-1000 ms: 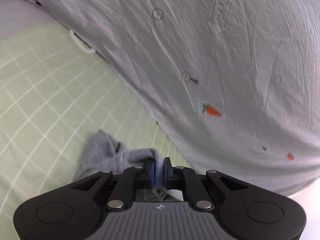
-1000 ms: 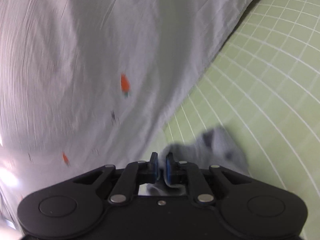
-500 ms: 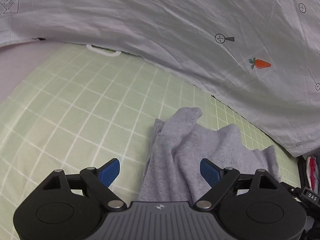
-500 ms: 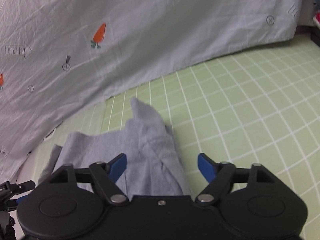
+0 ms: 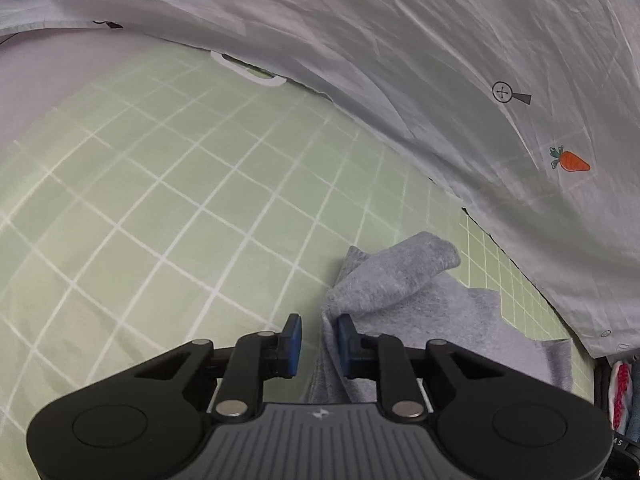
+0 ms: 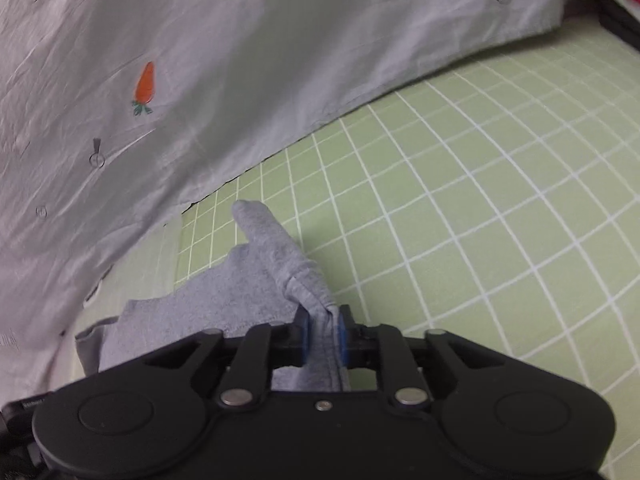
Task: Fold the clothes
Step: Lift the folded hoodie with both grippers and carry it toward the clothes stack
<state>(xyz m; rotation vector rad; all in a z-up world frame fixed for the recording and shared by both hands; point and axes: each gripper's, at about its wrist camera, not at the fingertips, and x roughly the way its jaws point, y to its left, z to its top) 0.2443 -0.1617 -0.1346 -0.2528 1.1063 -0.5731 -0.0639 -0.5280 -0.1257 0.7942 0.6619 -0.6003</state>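
A green sheet [image 5: 168, 200] with a white grid covers the bed. A rumpled pale grey duvet [image 5: 420, 60], printed with carrots [image 5: 572, 161] and small symbols, lies heaped along its far side.

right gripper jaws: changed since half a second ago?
Yes. The right gripper has just been closing; its wide-open pads now pinch the grey garment fold, lying on the green checked sheet.

Each wrist camera looks steeply down along its gripper, close above the green checked bed [image 5: 168, 208]. Both views share the grey garment [image 6: 224, 296] and the pale quilt [image 5: 400, 64] beyond.
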